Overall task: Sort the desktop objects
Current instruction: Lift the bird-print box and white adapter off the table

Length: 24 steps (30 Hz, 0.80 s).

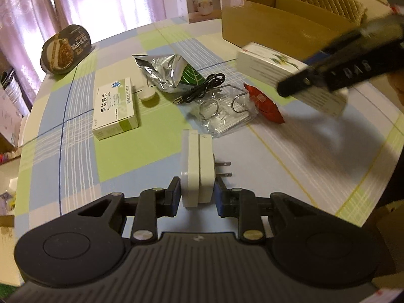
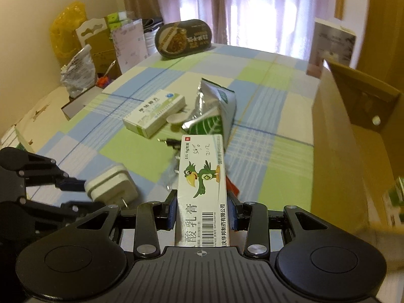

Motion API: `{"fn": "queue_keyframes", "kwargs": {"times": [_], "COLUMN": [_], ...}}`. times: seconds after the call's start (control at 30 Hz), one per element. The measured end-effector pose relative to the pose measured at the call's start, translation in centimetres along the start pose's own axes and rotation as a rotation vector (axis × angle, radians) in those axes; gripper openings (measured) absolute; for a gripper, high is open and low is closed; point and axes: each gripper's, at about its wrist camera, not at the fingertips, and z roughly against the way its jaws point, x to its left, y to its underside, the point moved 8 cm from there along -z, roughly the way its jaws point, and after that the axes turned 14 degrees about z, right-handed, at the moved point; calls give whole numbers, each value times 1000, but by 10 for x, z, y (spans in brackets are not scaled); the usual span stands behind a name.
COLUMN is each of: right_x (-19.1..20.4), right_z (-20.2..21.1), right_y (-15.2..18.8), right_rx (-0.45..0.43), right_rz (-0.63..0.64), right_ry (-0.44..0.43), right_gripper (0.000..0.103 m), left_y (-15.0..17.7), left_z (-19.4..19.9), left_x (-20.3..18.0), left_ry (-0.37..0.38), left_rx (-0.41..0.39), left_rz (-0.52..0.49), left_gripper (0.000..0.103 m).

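Left wrist: your left gripper (image 1: 197, 194) clamps plug (image 1: 196, 170) near table (image 1: 290, 176) edge, prongs pointing right, likely for lifting.
Right wrist: your right gripper (image 2: 202, 208) pinches ointment box (image 2: 202, 189) lengthwise, carton (image 2: 353, 136) right, probably its bin.

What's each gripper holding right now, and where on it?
Left gripper: white plug adapter, clamped across its flat faces at the near end. Right gripper: parrot ointment box, gripped across its narrow sides at the lower half.
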Motion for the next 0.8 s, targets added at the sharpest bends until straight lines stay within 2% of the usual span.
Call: {"fn": "queue_keyframes", "kwargs": {"times": [0.07,0.2,0.4,0.47,0.8], "right_x": [0,1,-1,-2,-1], "right_z": [2,3,0,-1,4], "right_y": [6,13,18,19,20], "right_rx": [8,17,23,25,12], "right_rz": [-8,-17,-27,-27,-28], "right_ry": [-1,-4,-10,-9,-11], "right_gripper": [36,36,36,36,36], "left_y": [-1,-6,-12,-13,-12], "left_z": [-1,-7,-19,-21,-6], "left_x": [-2,-5,-7,-7,-9], "left_ry": [2,-4,-10,-8,-16], "left_rx": [-4,-12,-5,-3,-10], "left_rz": [9,14,21,23,21], "left_gripper": [26,38,36,30,27]}}
